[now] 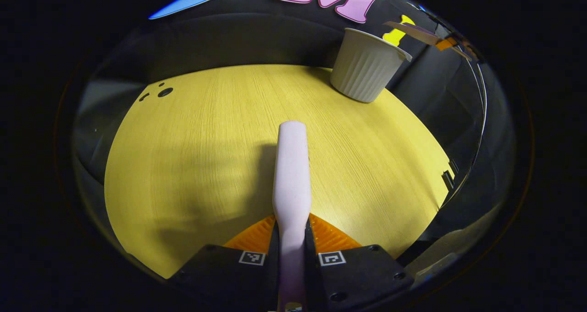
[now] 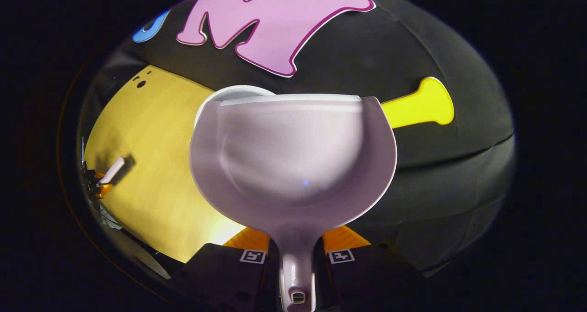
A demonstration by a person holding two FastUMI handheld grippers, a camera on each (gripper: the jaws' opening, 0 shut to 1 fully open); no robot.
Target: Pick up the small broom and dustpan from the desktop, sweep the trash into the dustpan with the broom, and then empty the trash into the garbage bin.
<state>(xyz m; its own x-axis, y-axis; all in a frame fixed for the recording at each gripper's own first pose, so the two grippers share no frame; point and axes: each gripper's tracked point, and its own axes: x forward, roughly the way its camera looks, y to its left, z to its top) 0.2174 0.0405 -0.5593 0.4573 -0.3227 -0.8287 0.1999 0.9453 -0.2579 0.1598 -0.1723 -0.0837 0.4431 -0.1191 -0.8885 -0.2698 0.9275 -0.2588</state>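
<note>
Two grippers each carry a tool above the yellow desk (image 1: pixel 192 133). At the desk's far right edge stands the ribbed white bin (image 1: pixel 364 66). The dustpan (image 2: pixel 293 156) is tipped up facing the camera with its far lip over the bin's rim; the right gripper (image 2: pixel 297 252) has its jaws closed on the pan's handle. The left gripper (image 1: pixel 292 252) has its jaws clamped on the broom (image 1: pixel 291 174), whose pale handle points forward over the desk.
</note>
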